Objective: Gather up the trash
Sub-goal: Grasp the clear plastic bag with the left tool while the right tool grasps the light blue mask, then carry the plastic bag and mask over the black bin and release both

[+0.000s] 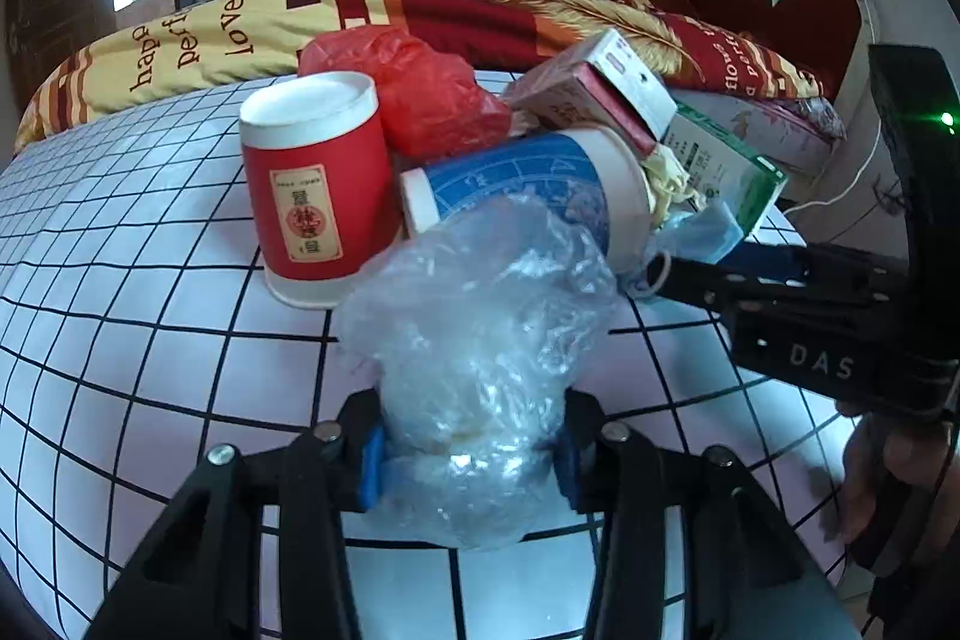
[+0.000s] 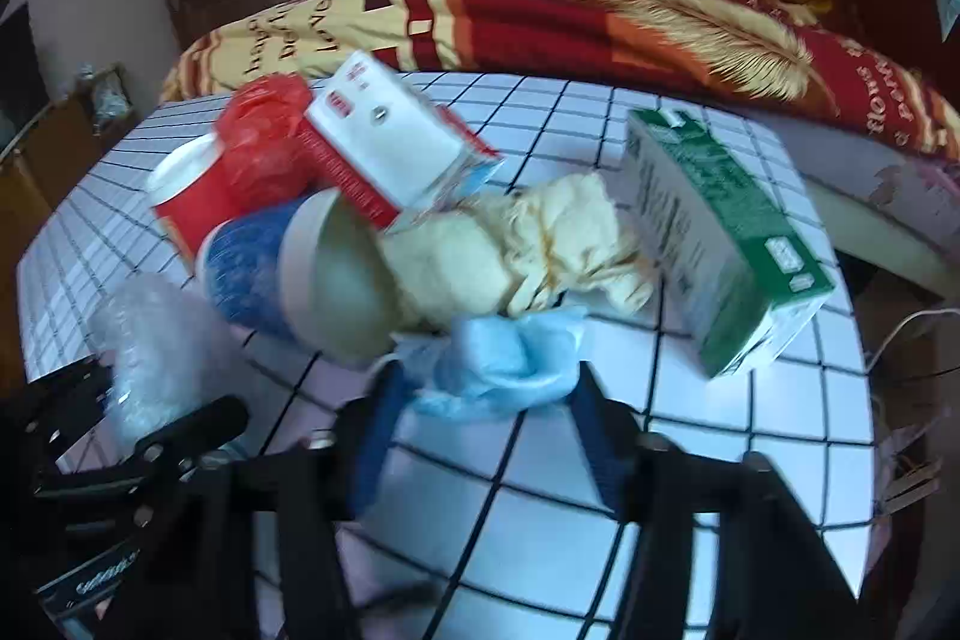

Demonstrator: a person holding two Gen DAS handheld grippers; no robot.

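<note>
Pinching the clear plastic bag (image 1: 480, 340), the left gripper (image 1: 471, 466) clamps it; right gripper (image 2: 480, 400) squeezes blue mask (image 2: 498, 364).

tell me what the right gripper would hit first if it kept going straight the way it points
Likely the blue mask, already between the right gripper's fingers. Straight beyond lies the yellowish crumpled wad, then the grid cloth. Depth is unclear in this blurred view.

Both grippers black, blue pads (image 1: 372, 472), silver screws; right gripper (image 1: 660, 274) marked "DAS", green light, possibly an LED.
</note>
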